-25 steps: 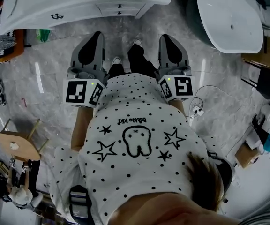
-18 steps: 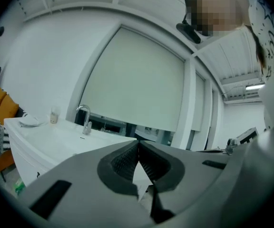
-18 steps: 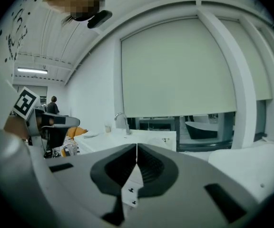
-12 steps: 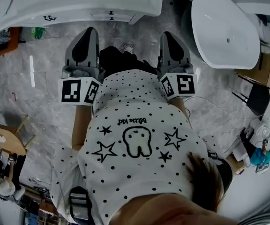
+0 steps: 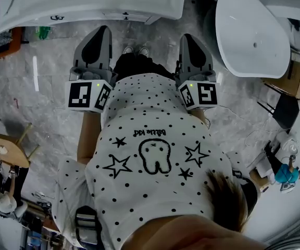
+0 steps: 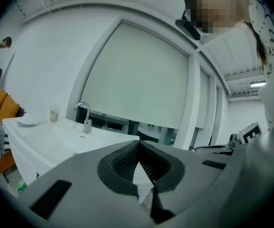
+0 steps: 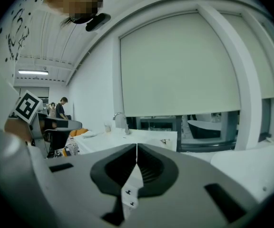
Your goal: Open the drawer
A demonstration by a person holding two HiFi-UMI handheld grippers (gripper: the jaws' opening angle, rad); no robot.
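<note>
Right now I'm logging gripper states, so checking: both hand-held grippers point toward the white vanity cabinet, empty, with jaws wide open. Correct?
The jaws are shut, not wide open. The left gripper view shows the left hand-held gripper with tips meeting, and the right gripper view shows the same for the right hand-held gripper. Both are empty, pointing toward the white vanity cabinet.
</note>
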